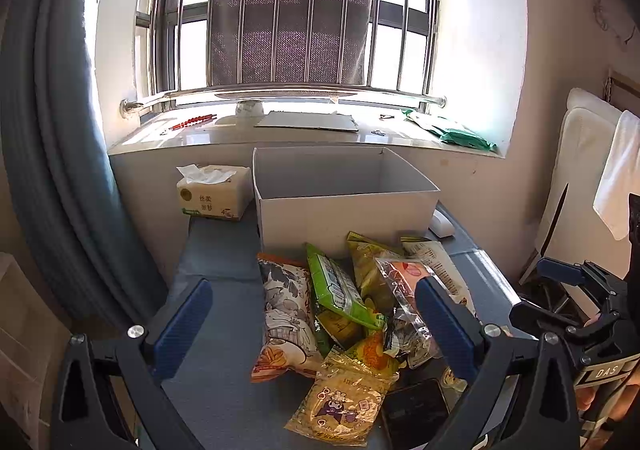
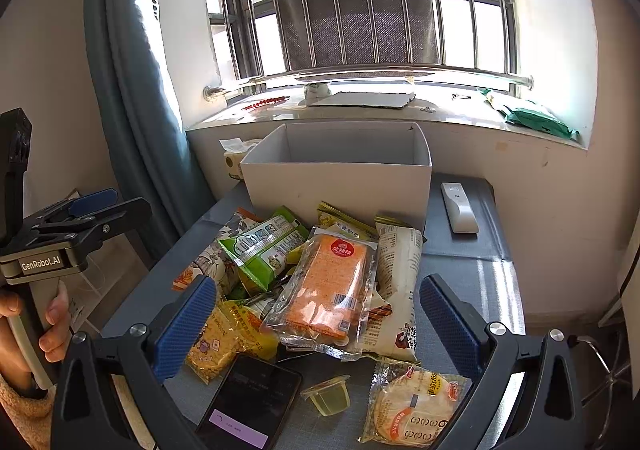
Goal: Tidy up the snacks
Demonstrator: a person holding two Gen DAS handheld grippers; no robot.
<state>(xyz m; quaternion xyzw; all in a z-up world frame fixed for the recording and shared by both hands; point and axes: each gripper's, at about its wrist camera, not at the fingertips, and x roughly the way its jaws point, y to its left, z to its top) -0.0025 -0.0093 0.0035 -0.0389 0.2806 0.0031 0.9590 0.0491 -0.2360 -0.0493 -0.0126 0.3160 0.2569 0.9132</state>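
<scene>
A pile of snack packets lies on the grey table in front of an empty white box [image 1: 344, 205], which also shows in the right wrist view [image 2: 340, 177]. The pile holds a white and orange chip bag [image 1: 286, 314], a green packet [image 1: 338, 286], a clear pack of orange wafers [image 2: 332, 282], a yellow packet [image 1: 346, 406], a white wrapper [image 2: 400, 270], a round cake pack [image 2: 416, 406] and a jelly cup [image 2: 328, 396]. My left gripper [image 1: 314, 320] is open above the pile. My right gripper [image 2: 320, 320] is open above the wafers. Both are empty.
A black phone [image 2: 252, 402] lies at the near edge among the snacks. A white remote [image 2: 460, 207] lies right of the box. A tissue pack [image 1: 214, 191] stands left of the box. The windowsill [image 1: 304, 133] runs behind, a blue curtain [image 1: 60, 129] at left.
</scene>
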